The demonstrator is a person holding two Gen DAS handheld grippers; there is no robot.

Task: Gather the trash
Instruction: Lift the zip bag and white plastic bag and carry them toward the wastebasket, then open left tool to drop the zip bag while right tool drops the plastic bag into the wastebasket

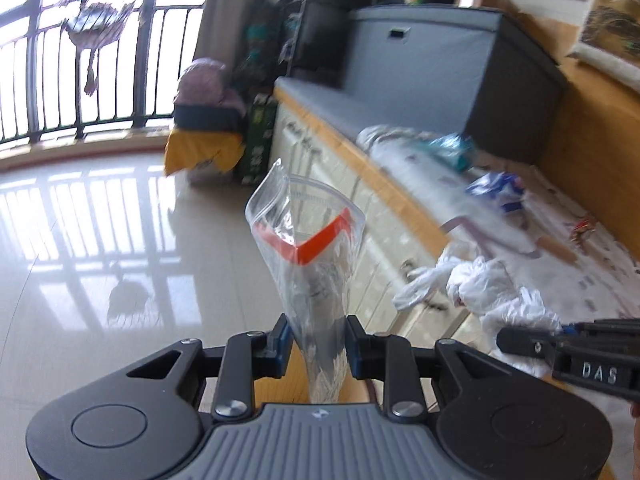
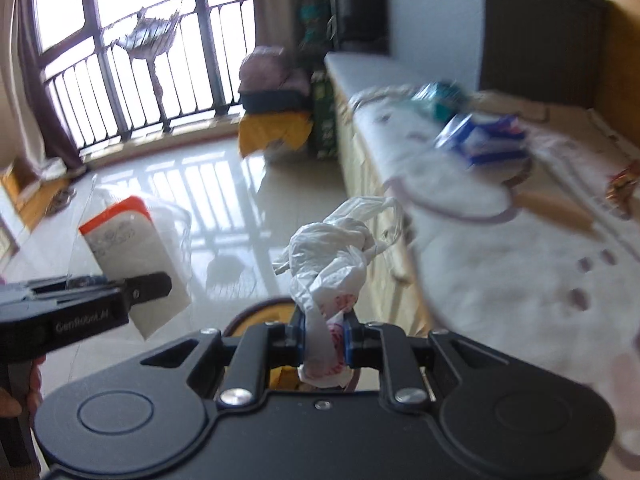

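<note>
The left gripper [image 1: 316, 346] pinches the bottom of a clear zip bag [image 1: 308, 248] with an orange seal strip, its mouth standing open above the shiny floor [image 1: 100, 240]. The right gripper [image 2: 324, 338] is clamped on a crumpled white plastic bag [image 2: 332, 256]. In the right wrist view the zip bag hangs at about 9 o'clock. On the table [image 2: 520, 280], toward 2 o'clock, lie a blue and white wrapper [image 2: 484, 140] and a teal one [image 2: 436, 98], both blurred.
</note>
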